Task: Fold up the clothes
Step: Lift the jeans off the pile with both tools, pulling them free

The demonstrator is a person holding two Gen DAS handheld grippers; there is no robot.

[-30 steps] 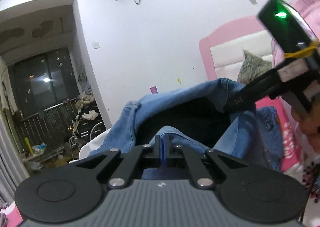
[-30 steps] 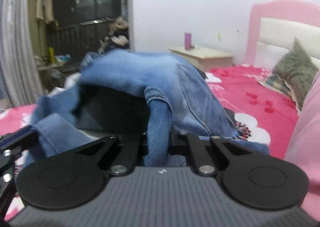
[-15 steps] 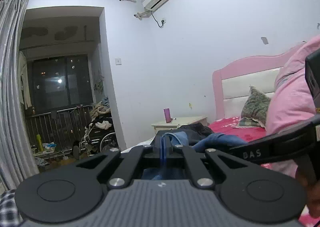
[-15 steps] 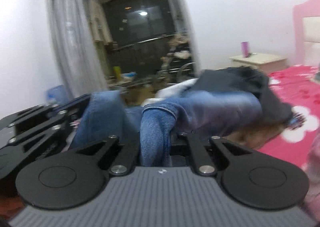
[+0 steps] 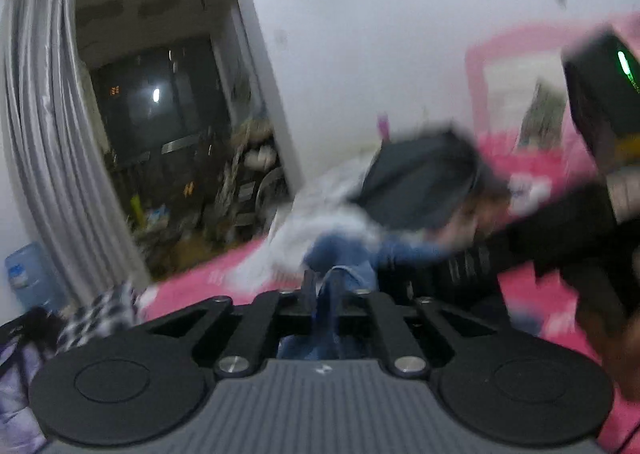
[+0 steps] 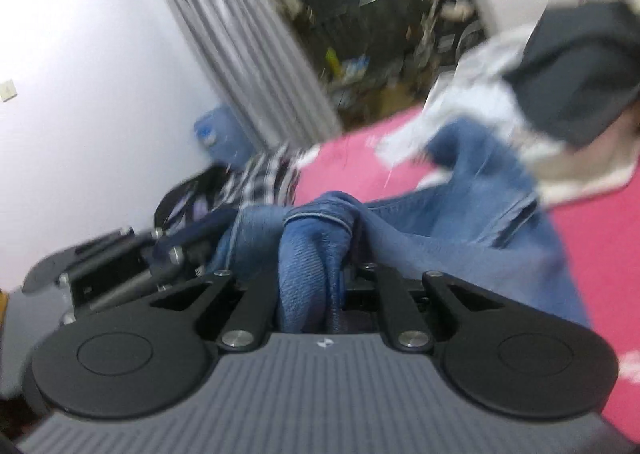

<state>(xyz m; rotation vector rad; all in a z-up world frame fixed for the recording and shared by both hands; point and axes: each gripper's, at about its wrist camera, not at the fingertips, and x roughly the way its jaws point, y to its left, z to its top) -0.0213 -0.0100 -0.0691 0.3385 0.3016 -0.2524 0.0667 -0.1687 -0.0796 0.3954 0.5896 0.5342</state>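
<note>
Blue jeans (image 6: 472, 221) lie rumpled on the pink bed (image 6: 600, 246), folding seemingly barely begun; left gripper (image 5: 326, 286) and right gripper (image 6: 316, 250) each hold denim, jaws opening to release.

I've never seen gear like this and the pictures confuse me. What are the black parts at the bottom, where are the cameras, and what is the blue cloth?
There is no robot. A person holds a two-finger gripper in each hand, with a wide-angle camera on each looking forward along its fingers; the black parts are its linkage. One picture comes from the left gripper, the other from the right gripper. The blue cloth is a pair of jeans, spread over a pink bed. Denim sits between both grippers' jaws, which are opening. Behind lies a blurred clothes pile.
</note>
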